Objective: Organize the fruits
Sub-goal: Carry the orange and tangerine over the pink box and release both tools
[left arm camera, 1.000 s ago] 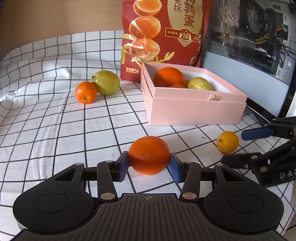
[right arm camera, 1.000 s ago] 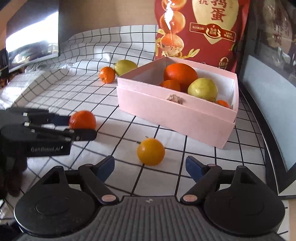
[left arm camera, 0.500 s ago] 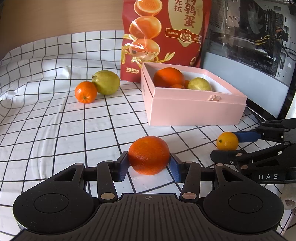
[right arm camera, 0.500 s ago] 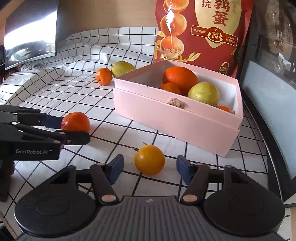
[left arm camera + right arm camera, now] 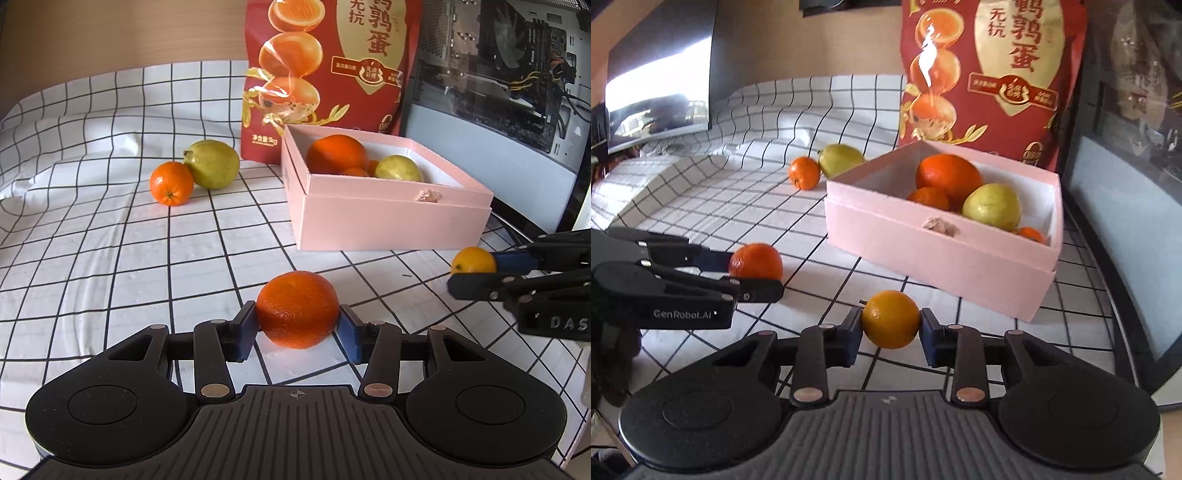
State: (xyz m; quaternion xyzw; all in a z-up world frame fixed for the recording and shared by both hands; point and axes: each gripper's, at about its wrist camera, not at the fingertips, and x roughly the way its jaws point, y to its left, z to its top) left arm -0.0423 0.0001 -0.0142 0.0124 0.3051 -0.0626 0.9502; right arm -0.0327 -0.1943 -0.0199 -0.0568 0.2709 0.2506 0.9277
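Left gripper [image 5: 297, 325] clamped on big orange [image 5: 297, 309], fruit resting on checkered cloth [image 5: 110, 258] in front of pink box [image 5: 391, 221]. Right gripper [image 5: 891, 332] pinching small yellow-orange citrus [image 5: 891, 319] beside the box's near corner. Box holds an orange, a pear and smaller citrus — loose mandarin [image 5: 171, 183] and pear [image 5: 213, 163] sit touching, far left.

A red snack bag [image 5: 325, 74] stands upright on the checked cloth [image 5: 92, 229] covering the tabletop, an open computer case [image 5: 509, 74] just beside it.
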